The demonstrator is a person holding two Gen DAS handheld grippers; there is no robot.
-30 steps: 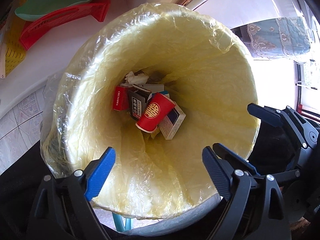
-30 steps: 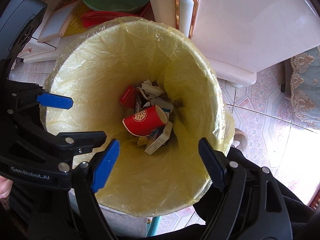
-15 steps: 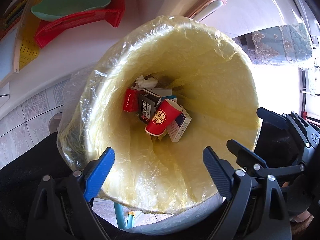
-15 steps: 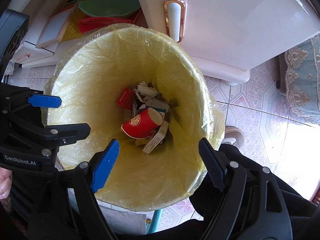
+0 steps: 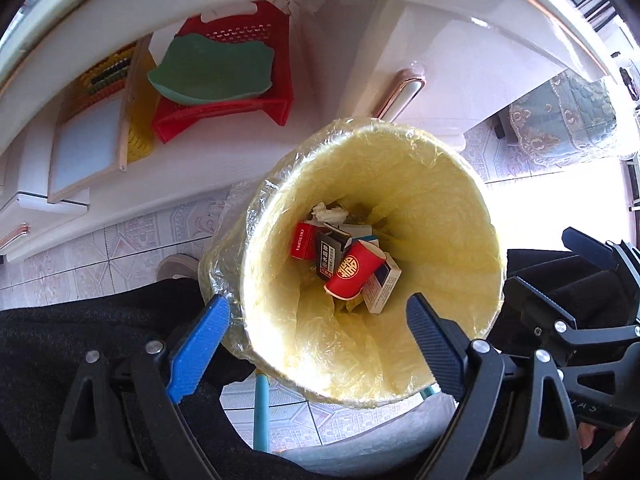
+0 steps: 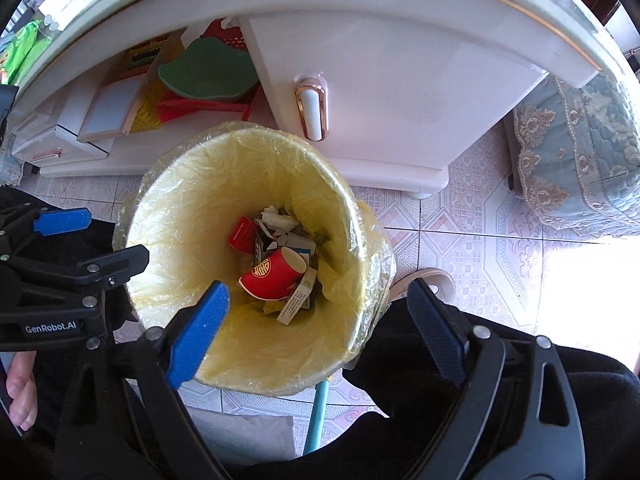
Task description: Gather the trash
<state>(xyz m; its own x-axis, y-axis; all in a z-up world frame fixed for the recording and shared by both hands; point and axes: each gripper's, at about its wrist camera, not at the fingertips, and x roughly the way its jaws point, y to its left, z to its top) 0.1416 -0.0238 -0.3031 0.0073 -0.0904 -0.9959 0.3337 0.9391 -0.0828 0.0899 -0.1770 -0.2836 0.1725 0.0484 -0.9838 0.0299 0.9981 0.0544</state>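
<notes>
A bin lined with a yellow plastic bag (image 5: 440, 216) (image 6: 188, 216) stands on the floor below both grippers. At its bottom lie a red paper cup (image 5: 354, 270) (image 6: 272, 274), a red box (image 5: 303, 240), a black box (image 5: 330, 254), a white and blue box (image 5: 382, 286) and crumpled tissue (image 5: 328, 212). My left gripper (image 5: 316, 340) hangs open above the bin's near rim, holding nothing. My right gripper (image 6: 318, 328) points down beside it; its jaws are opening and nothing is between them.
A white cabinet with a gold-rimmed handle (image 6: 312, 110) stands behind the bin. A red basket holding a green dish (image 5: 224, 68) sits on a low shelf at the left. An upholstered seat (image 6: 580, 152) is at the right. The person's dark trousers (image 5: 80, 340) flank the bin.
Both grippers have risen away from the bin, so it looks smaller and more of the cabinet and tiled floor shows. The trash inside has not moved.
</notes>
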